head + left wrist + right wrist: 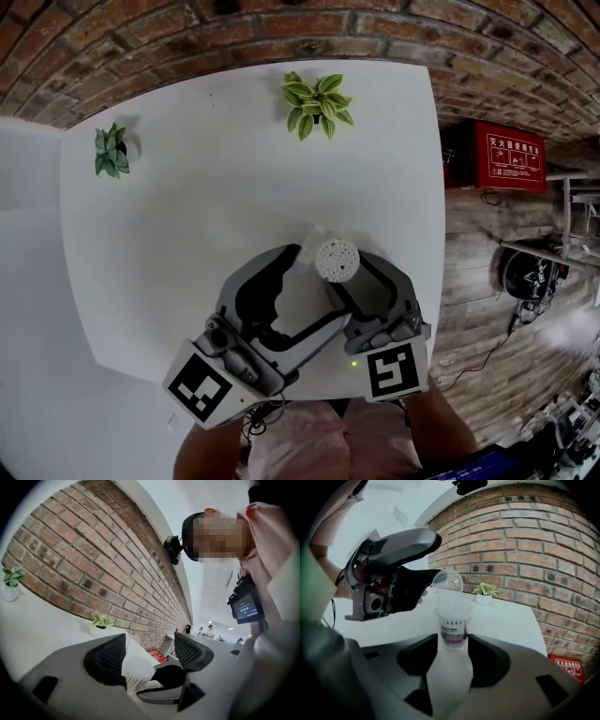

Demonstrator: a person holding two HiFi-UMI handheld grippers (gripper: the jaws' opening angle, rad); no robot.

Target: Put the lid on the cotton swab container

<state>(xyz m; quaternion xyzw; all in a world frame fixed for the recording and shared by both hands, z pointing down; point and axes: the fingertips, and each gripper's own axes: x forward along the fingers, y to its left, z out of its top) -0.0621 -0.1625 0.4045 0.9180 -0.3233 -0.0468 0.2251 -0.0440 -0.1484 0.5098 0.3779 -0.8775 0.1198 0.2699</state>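
Gaping wide at lower left, the left claw (152, 652) is gripping nothing; the clear lid (447, 580) is showing just off its tip, above centre. At centre, the cotton swab container (453, 623) is standing uncapped on the worktop (506, 616), between the open right claw (454, 651) tips, unpinched. Both are looking like light, thin, slippery plastic, so a gentle pinch on the lid's rim is seeming wisest.

Chinese chars on red box (509, 157), illegible
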